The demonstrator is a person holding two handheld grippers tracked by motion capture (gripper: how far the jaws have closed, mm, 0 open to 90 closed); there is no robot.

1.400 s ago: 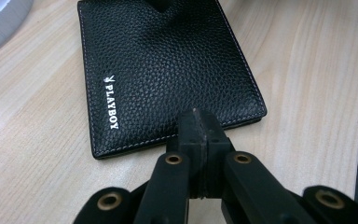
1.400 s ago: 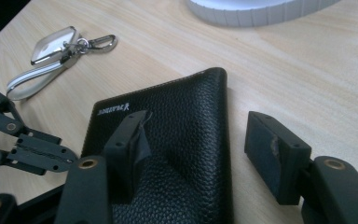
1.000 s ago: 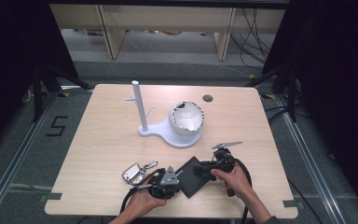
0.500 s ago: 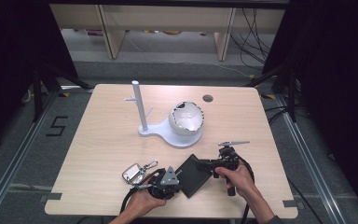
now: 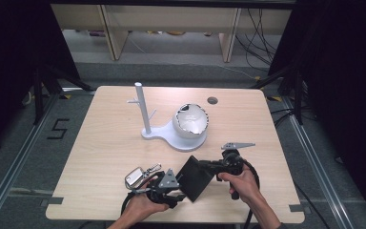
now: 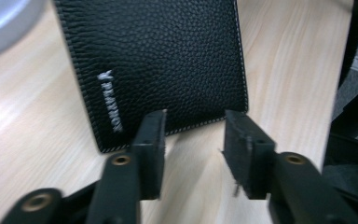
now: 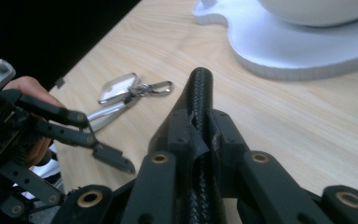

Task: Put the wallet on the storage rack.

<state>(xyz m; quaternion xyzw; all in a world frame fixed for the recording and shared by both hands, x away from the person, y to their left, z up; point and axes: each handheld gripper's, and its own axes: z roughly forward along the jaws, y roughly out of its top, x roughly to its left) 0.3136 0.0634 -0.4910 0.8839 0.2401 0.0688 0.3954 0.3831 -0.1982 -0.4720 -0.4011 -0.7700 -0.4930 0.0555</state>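
The black leather wallet (image 5: pixel 194 177) lies near the front edge of the tabletop (image 5: pixel 105 143), well short of the white stand (image 5: pixel 171 133), one edge raised where the right claw (image 7: pixel 200 140) has just closed and now pinches it firmly. The left claw (image 6: pixel 193 140) has just parted to about half width, holds nothing, and sits just beside the wallet's near edge. Judged progress: handover to the right claw appears done, the lift barely begun; the keyring (image 5: pixel 140 174), left of the wallet, lies untouched.
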